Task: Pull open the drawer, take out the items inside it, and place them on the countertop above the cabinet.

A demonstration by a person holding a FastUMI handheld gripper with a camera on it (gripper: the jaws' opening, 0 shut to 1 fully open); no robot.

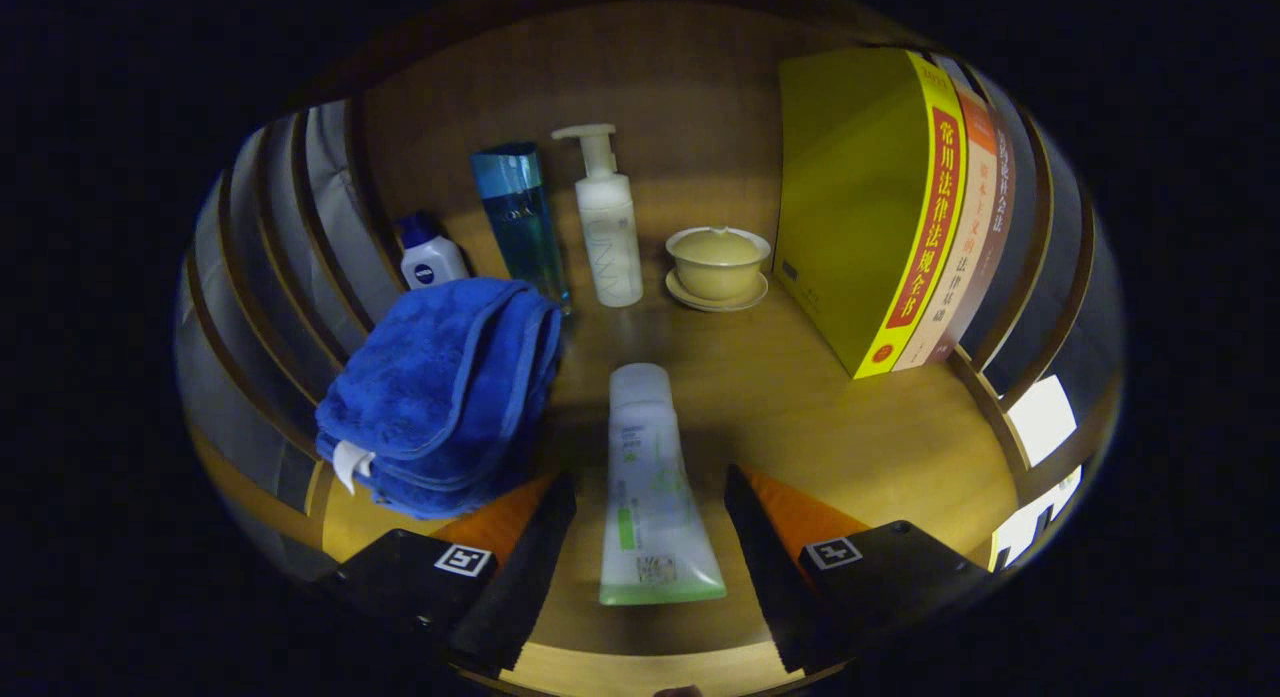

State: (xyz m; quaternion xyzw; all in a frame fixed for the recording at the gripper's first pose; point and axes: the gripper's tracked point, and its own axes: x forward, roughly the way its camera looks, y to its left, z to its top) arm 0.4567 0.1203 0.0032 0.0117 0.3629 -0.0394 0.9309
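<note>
Tube [650, 482] lies between open tongs [650, 537].

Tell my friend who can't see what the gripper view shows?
The open gripper has a squeeze tube lying between its fingers on a wooden surface. Beyond: folded blue towel, bottles, lidded cup, books.

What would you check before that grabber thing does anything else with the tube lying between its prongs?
1. Fingers open: ok. The gripper stands spread, a gap on each side of the tube.
2. Tube free of the fingers: ok, neither touches it.
3. Tube resting flat on the countertop: ok, it lies with its cap pointing away.
4. Blue towel clear of the tube: ok, it sits beside the left finger, apart from the tube.
5. Pump bottle and lidded cup upright beyond the tube: ok.
6. Drawer emptied: cannot tell.
</note>
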